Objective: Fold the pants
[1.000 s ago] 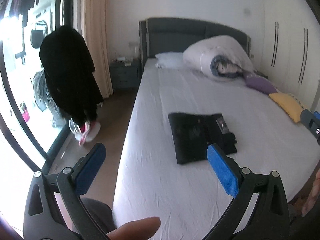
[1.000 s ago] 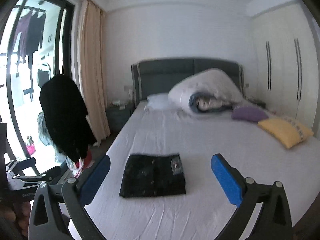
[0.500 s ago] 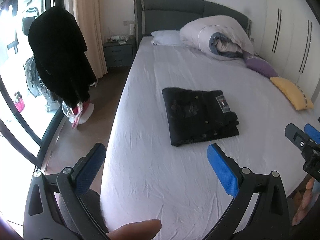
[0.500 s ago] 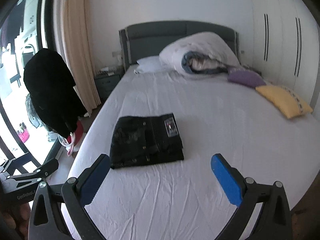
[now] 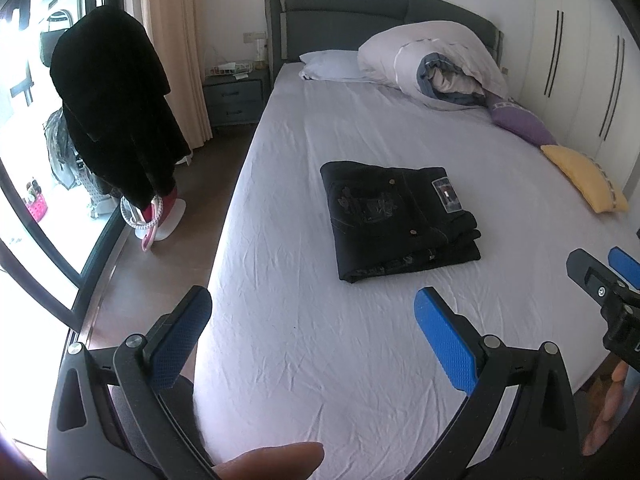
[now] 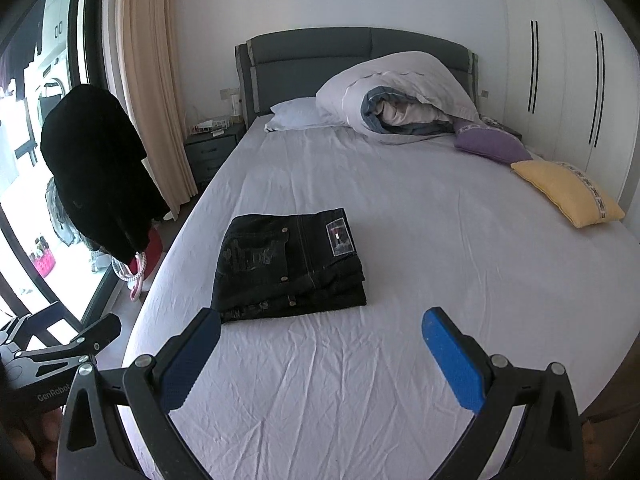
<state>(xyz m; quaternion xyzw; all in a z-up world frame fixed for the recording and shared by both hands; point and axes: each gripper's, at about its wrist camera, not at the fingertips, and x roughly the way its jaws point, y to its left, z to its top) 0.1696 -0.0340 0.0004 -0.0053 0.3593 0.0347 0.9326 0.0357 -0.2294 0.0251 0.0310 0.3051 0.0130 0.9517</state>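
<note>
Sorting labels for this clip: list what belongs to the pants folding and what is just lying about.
Belongs to the job:
black pants, folded on the bed sheet
left tool, open
right tool, open

Just lying about:
rolled duvet
white pillow
purple cushion
yellow cushion
black coat

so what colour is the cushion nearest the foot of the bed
Yellow, with a patterned strip; clearest in the right wrist view.

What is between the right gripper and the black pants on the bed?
Only bare, wrinkled white sheet lies between the right gripper and the folded pants, seen in the right wrist view.
</note>
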